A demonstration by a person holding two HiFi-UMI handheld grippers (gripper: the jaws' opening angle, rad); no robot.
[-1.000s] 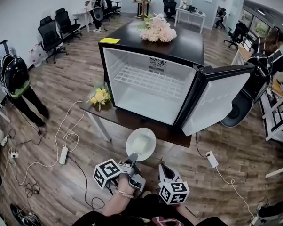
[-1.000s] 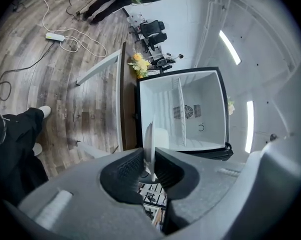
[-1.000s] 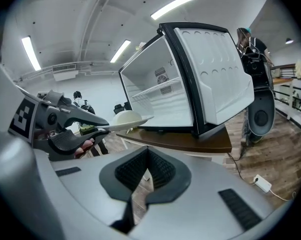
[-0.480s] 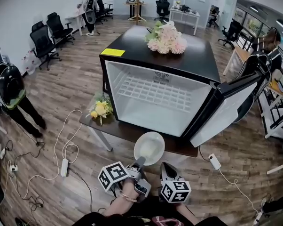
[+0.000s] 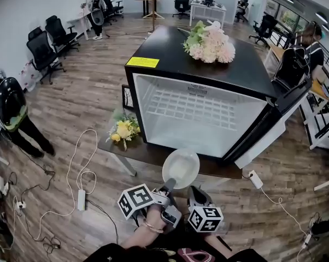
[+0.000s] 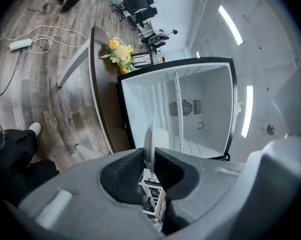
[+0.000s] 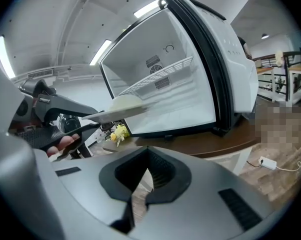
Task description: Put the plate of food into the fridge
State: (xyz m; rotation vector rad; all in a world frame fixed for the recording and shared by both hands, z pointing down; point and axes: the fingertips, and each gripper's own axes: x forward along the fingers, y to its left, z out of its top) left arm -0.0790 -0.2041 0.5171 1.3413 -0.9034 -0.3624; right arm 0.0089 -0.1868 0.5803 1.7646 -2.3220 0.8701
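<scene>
Nearer the fridge [image 5: 203, 113] than a second before, both grippers had advanced. It stood open on a dark surface [image 5: 148, 153], its white inside facing them. The plate [image 5: 182, 167] hung over the surface's near edge, outside the fridge, its rim pinched in the left gripper [image 5: 169, 185]. The right gripper [image 5: 194, 194] sat just beside, jaws together and empty.

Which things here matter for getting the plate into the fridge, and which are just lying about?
In the job: plate, held by the left gripper; open fridge; its door.
Lying about: yellow flowers; pink flowers on the fridge; power strip on the floor; office chairs.
</scene>
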